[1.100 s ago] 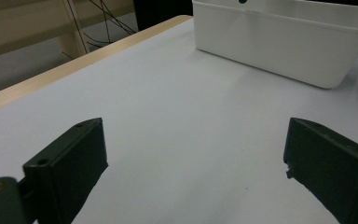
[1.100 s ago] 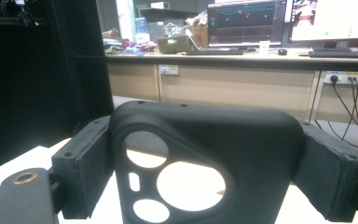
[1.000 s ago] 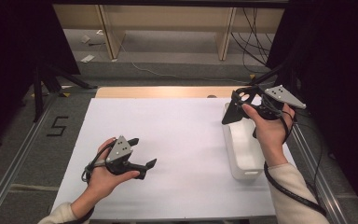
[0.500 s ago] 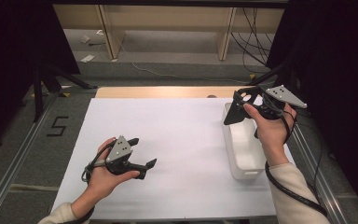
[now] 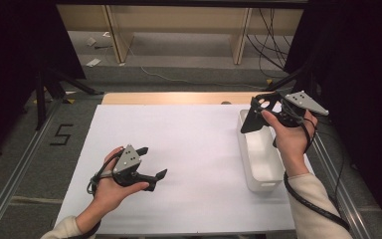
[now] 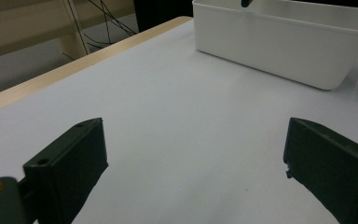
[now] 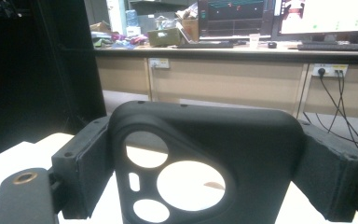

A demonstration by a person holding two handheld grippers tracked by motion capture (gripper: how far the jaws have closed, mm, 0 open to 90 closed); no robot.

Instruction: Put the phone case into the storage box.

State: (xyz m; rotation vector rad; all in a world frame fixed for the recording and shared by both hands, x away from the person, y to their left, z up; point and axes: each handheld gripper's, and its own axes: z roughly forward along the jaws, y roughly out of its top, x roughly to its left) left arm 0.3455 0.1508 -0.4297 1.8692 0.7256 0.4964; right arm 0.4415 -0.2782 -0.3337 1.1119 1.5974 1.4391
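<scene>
Indoors, white table (image 5: 194, 144) (wooden far edge), grey floor (image 5: 20, 164)

Overall light: pretty even, comes from above, the white table sheet (image 5: 194, 149) is by far the brightest thing in the high view.
Dark zones: both sides of the high view drop to near black, zero detail there.
Shadows: soft and faint, just a small smudge under the left gripper (image 5: 151, 162).
Glare: white bin (image 6: 279, 46) looks a bit washed out in the left gripper view, not fully blown though.
Focus: black phone case (image 7: 205, 158) sits close in the right gripper view and comes out soft; the desks behind it look sharper.
Noise: floor is grainy, kinda mushy.
Distortion: rails splay outward at the bottom corners.
</scene>
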